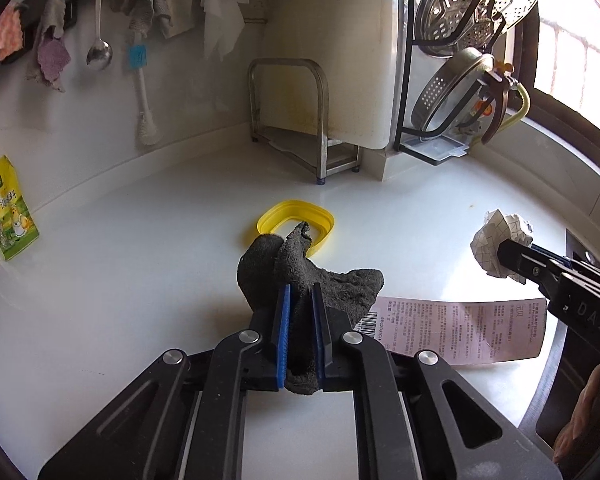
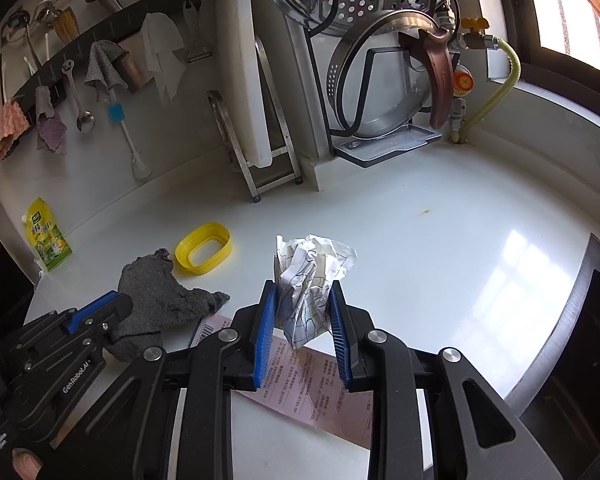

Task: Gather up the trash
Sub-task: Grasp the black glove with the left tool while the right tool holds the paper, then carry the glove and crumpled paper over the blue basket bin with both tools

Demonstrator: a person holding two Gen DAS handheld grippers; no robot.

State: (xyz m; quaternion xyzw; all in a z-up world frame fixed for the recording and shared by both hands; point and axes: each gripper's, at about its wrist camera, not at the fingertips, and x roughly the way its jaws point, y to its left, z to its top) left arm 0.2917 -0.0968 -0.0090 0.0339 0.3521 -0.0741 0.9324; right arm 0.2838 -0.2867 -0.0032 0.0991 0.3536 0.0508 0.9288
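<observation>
On the white worktop point(image 1: 140, 272) lie a pink slip point(image 1: 460, 330) and a yellow ring point(image 1: 296, 220); the left tongs point(image 1: 300, 304) are clenched on a grey rag point(image 1: 312, 276), the right tongs point(image 2: 304, 300) clasp a paper ball point(image 2: 312, 280) just above the slip

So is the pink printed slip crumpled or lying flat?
Flat. The pink slip lies spread on the white counter, its print readable, partly under the grey cloth.

On the tabletop point(image 2: 440, 240) the cloth point(image 2: 160, 296) lies left of the crumpled paper point(image 2: 312, 276), over one end of the printed slip point(image 2: 312, 392). The plastic ring point(image 2: 203, 253) sits behind the cloth, possibly touching; the sachet point(image 2: 49, 236) stands far left.
</observation>
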